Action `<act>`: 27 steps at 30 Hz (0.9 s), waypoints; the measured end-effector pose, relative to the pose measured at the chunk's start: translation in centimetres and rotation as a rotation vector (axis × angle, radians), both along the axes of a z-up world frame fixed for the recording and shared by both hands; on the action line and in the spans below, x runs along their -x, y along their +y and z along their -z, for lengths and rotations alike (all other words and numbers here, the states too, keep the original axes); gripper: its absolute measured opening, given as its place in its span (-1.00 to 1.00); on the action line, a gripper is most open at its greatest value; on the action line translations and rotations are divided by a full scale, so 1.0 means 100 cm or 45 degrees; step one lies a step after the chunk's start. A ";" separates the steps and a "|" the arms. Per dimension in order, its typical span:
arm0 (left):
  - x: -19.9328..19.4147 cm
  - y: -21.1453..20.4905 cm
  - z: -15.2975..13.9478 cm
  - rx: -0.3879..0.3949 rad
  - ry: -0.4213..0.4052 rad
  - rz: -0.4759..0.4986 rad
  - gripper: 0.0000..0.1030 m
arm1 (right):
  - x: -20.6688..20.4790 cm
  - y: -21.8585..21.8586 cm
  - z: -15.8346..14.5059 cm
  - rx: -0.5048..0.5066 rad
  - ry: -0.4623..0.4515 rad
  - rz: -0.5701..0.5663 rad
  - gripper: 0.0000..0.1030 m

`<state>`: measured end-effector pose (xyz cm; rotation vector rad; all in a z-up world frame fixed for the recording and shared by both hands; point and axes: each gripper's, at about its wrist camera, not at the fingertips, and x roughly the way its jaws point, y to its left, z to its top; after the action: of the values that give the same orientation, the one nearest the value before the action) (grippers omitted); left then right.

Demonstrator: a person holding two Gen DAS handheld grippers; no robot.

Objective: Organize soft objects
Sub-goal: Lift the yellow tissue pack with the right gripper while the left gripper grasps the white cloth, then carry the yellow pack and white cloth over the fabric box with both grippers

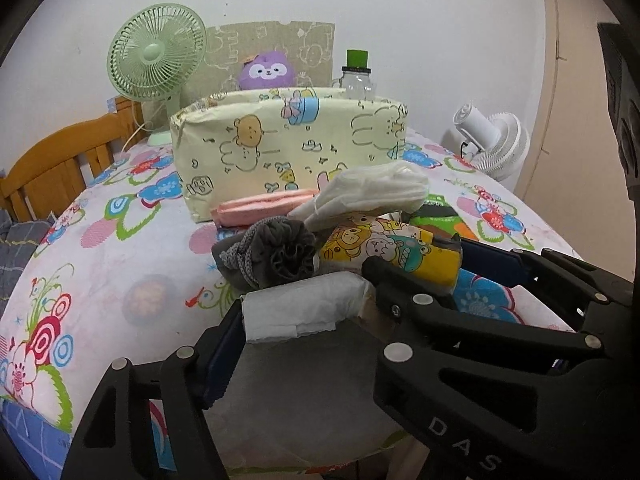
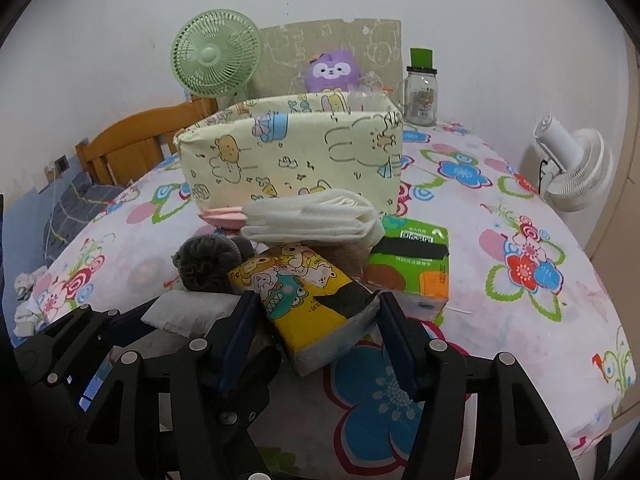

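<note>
Now white pack (image 1: 304,308) sits pinched in left gripper (image 1: 306,320), yellow tissue pack (image 2: 316,300) squeezed in right gripper (image 2: 320,332), both at pile's near edge on table (image 2: 520,320). Grippers angle down, side by side, toward bin (image 2: 292,152).

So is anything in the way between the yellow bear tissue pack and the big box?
Yes. A folded white stack lies right between the yellow tissue pack and the box, with a pink pouch beside it. Lifting over them probably works.

Purple plush toy (image 1: 267,75) half-hidden behind box (image 1: 288,152)
</note>
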<state>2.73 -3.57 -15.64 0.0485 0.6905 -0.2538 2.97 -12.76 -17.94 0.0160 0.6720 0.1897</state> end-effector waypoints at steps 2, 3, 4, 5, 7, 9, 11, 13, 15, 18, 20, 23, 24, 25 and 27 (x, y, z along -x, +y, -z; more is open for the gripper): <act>0.001 0.000 -0.003 0.000 -0.007 -0.001 0.47 | 0.001 0.001 -0.003 0.001 -0.011 0.000 0.23; 0.001 0.000 -0.005 0.000 -0.013 -0.002 0.47 | 0.002 0.001 -0.005 0.001 -0.015 -0.001 0.23; 0.002 0.001 -0.008 0.001 -0.020 -0.002 0.47 | 0.002 0.001 -0.007 0.001 -0.020 -0.002 0.23; 0.002 0.001 -0.010 0.001 -0.026 -0.002 0.47 | 0.003 0.001 -0.009 0.000 -0.026 -0.001 0.23; 0.003 0.001 -0.015 0.003 -0.041 -0.004 0.47 | 0.004 0.001 -0.015 -0.001 -0.042 -0.002 0.23; 0.004 0.002 -0.020 0.005 -0.056 -0.005 0.48 | 0.006 0.001 -0.020 -0.003 -0.054 -0.002 0.23; 0.004 0.002 -0.026 0.006 -0.069 -0.006 0.47 | 0.007 0.001 -0.026 -0.001 -0.072 -0.003 0.23; 0.005 0.002 -0.030 0.007 -0.081 -0.005 0.47 | 0.007 0.001 -0.031 -0.001 -0.082 -0.004 0.23; 0.006 0.002 -0.033 0.008 -0.088 -0.004 0.48 | 0.008 0.000 -0.035 0.000 -0.095 -0.003 0.23; 0.006 0.001 -0.038 0.007 -0.096 -0.001 0.47 | 0.009 0.000 -0.040 0.000 -0.102 0.000 0.23; 0.006 0.001 -0.042 0.009 -0.102 0.002 0.47 | 0.009 0.000 -0.044 0.000 -0.108 0.002 0.23; 0.005 0.000 -0.047 0.009 -0.111 0.006 0.47 | 0.009 -0.002 -0.049 -0.002 -0.117 0.006 0.23; 0.005 -0.001 -0.049 0.007 -0.113 0.007 0.47 | 0.009 -0.002 -0.050 -0.002 -0.119 0.008 0.23; 0.004 -0.001 -0.051 0.007 -0.117 0.009 0.48 | 0.008 -0.003 -0.053 -0.003 -0.121 0.009 0.23; 0.003 -0.001 -0.054 0.008 -0.123 0.010 0.47 | 0.008 -0.002 -0.056 -0.002 -0.128 0.011 0.23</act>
<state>2.44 -3.65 -10.22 0.0570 0.5938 -0.2592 2.16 -12.99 -12.35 0.0111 0.5712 0.1818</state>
